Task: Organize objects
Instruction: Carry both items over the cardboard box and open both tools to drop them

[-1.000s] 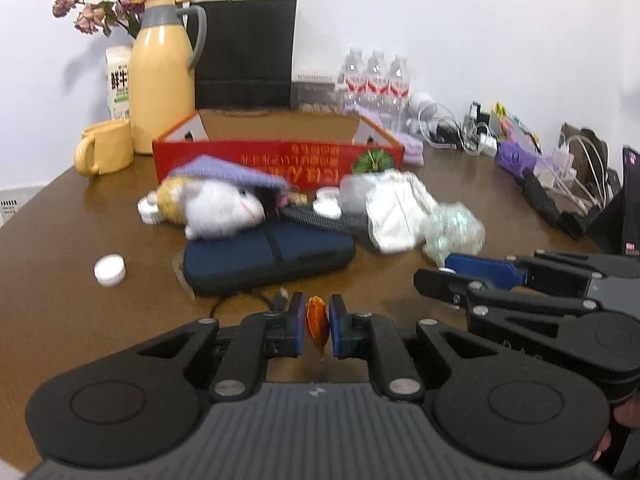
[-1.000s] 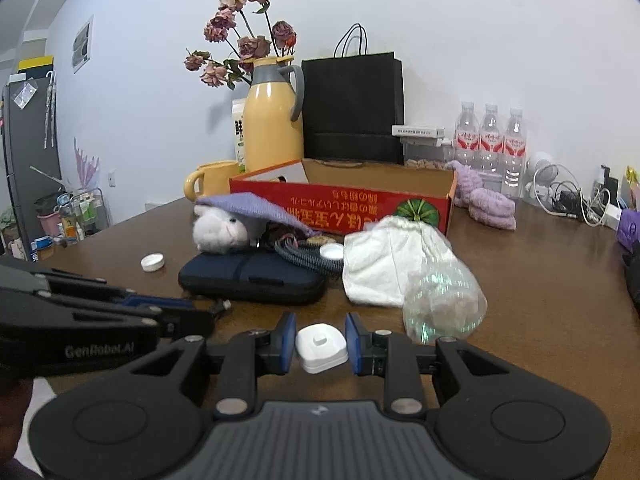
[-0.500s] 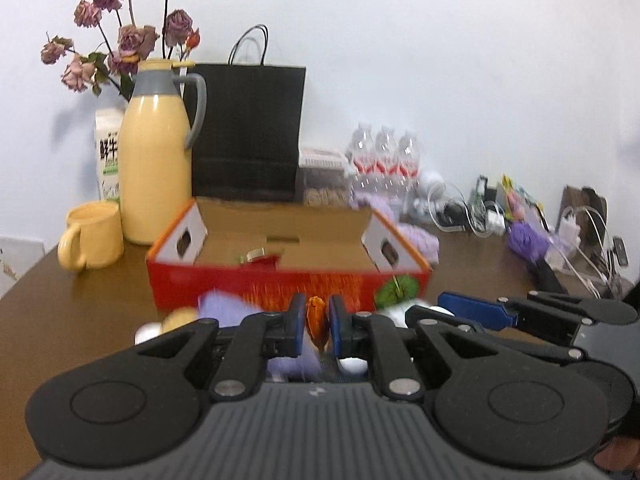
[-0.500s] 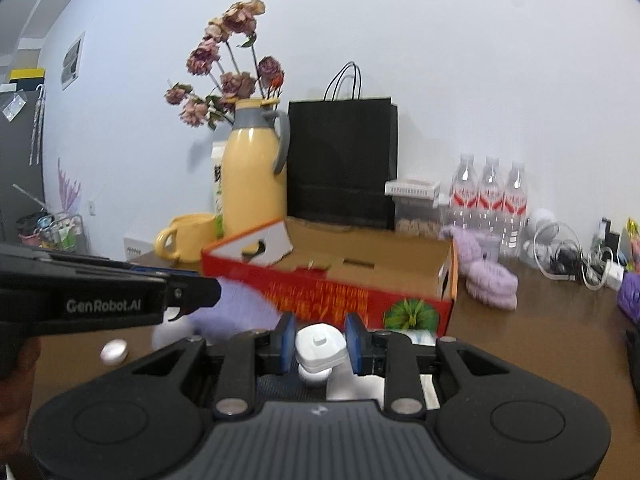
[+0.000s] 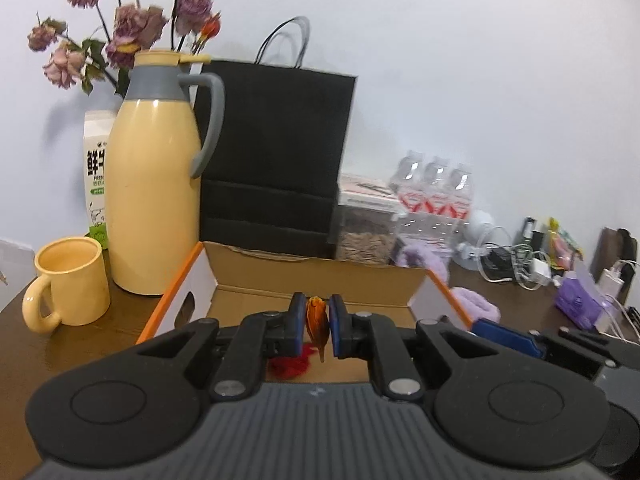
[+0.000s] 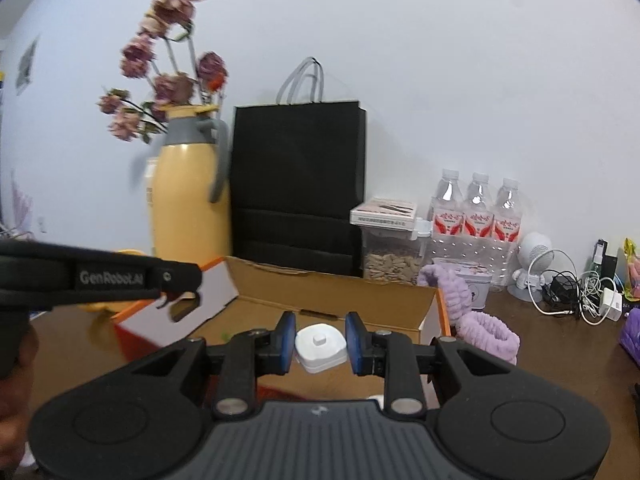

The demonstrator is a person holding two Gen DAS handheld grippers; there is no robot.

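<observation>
The left claw (image 5: 317, 330) is clamped on a small orange object (image 5: 316, 326), held edge-on between its blue pads above the open cardboard box (image 5: 320, 276). Only the left wrist view shows a red tuft (image 5: 290, 364) lying on the box floor at about 7 o'clock from the orange object, and the yellow mug (image 5: 66, 282) on the desk (image 5: 24, 356) at 9 o'clock from the box, just beside the yellow thermos jug (image 5: 154, 200). The milk carton (image 5: 96, 184) behind the jug is also legible only here.

The right claw (image 6: 320, 342) is clamped on a white square cap (image 6: 320, 344), which sits between its pads over the box (image 6: 332, 292) interior. This view alone shows the left claw (image 6: 176, 280) from the side, reaching in at 9 o'clock above the box's left flap; its fingertips are too blurred to read from here. It also shows the clear container of seeds (image 6: 386, 248) and three water bottles (image 6: 478, 212) sharply at 1 o'clock from the box, with purple fluffy fabric (image 6: 480, 330) touching the box's right end.

Both views show the black paper bag (image 5: 276, 160) standing at 12 o'clock behind the box, and dried flowers (image 6: 168, 64) rising behind the jug.
</observation>
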